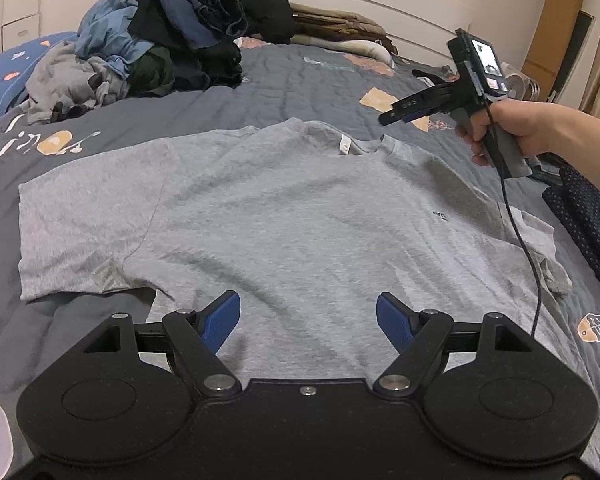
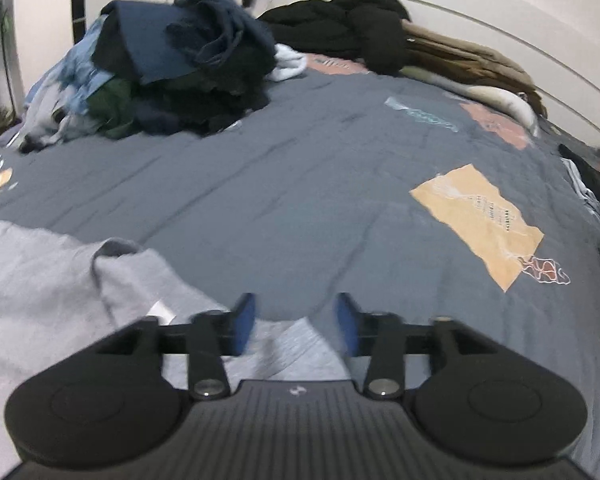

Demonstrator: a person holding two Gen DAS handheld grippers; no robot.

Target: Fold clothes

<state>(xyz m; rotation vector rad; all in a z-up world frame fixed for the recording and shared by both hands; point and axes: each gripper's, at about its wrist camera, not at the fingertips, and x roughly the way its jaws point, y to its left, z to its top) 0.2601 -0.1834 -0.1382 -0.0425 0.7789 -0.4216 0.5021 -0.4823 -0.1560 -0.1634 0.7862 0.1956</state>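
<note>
Here, I am looking across a bed covered by a dark grey quilt [image 1: 300, 92] with printed patches. A grey T-shirt [image 1: 284, 216] is lying spread flat on it, collar toward the far side, one sleeve stretching out at the left and the other crumpling at the right edge. A heap of unfolded clothes [image 1: 160, 52] is sitting well apart at the far left of the quilt, with dark and tan garments [image 2: 400, 40] along the headboard. My left gripper [image 1: 308, 322] is hovering over the shirt's lower half, its blue pads standing wide apart with nothing between them. My right gripper [image 2: 296, 326] is poised near the shirt's collar; its jaws are parted and, as far as the blurred right wrist view allows, are pinching no cloth. A hand [image 1: 516, 132] is holding its handle.
</note>
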